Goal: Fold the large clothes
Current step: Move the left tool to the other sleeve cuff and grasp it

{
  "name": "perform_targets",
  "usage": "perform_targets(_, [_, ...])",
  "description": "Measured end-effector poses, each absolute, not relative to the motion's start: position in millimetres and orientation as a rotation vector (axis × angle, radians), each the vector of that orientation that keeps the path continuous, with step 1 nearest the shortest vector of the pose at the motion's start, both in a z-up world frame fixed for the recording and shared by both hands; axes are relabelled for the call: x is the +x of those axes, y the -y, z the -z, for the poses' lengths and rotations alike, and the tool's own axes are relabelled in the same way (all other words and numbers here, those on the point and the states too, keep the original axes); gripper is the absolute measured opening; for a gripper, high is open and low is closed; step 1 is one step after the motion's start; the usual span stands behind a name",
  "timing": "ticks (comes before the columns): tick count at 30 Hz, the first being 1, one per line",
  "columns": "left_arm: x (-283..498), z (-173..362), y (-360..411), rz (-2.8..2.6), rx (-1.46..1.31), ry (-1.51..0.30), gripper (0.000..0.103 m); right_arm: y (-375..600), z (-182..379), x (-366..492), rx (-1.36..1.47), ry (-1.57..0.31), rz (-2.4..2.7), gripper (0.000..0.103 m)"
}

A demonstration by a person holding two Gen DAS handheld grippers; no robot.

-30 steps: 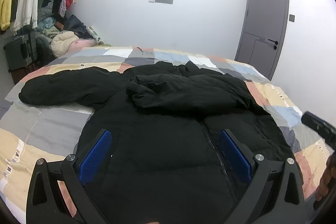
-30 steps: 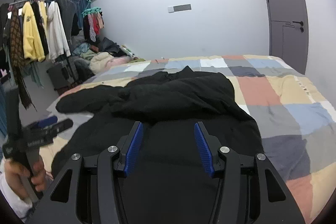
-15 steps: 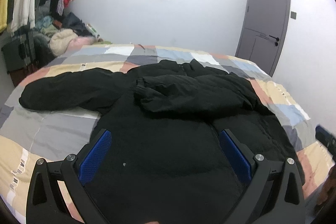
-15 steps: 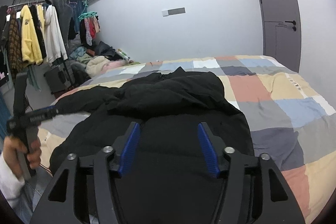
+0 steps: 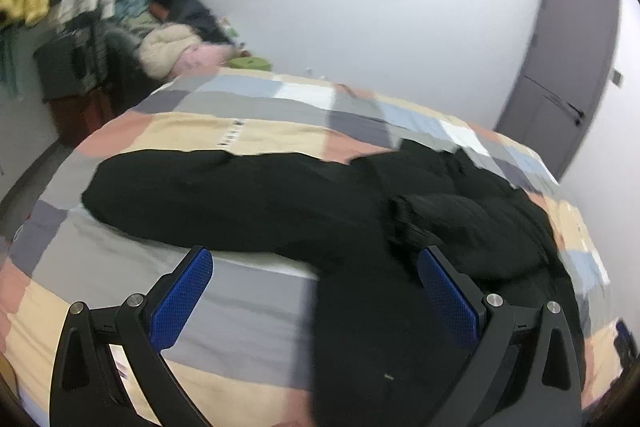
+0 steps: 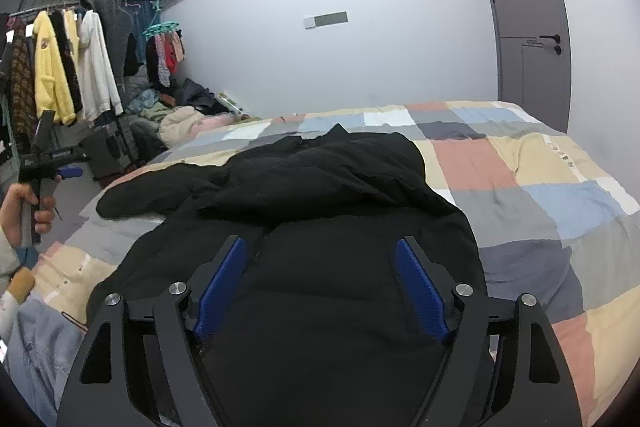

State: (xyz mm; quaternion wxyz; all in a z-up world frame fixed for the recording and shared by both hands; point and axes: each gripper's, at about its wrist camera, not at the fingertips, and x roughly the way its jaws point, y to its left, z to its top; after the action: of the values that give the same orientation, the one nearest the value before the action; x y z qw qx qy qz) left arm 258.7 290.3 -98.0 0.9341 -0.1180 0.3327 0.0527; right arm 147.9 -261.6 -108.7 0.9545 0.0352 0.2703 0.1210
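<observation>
On the patchwork bed, black jacket lies spread, one sleeve stretched left. Right hand-held gripper hovers over the hem, released, empty. Left hand-held gripper (view blurred) sits near the sleeve, also released, grasping nothing. Clothes rack beyond.
</observation>
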Motion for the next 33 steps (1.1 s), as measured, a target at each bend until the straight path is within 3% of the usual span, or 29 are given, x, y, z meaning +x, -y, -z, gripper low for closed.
perform_targets(7, [279,119,-396,-0.205,-0.385,-0.693,0.103,255,112,155,0.05,-0.567,-0.2,0.096])
perform_targets(16, [288,183,-513,-0.256,-0.709,-0.644,0.102,239,115,168,0.068,-0.595,-0.193,0.097])
perform_targets(28, [313,292,-603,-0.335,-1.0,-0.61,0.101,224,124,205,0.147,-0.667,-0.146,0.098])
perform_targets(33, [330,308,-623,-0.339,-1.034,-0.562,0.101,218,128,220,0.15,-0.684,-0.121,0.098])
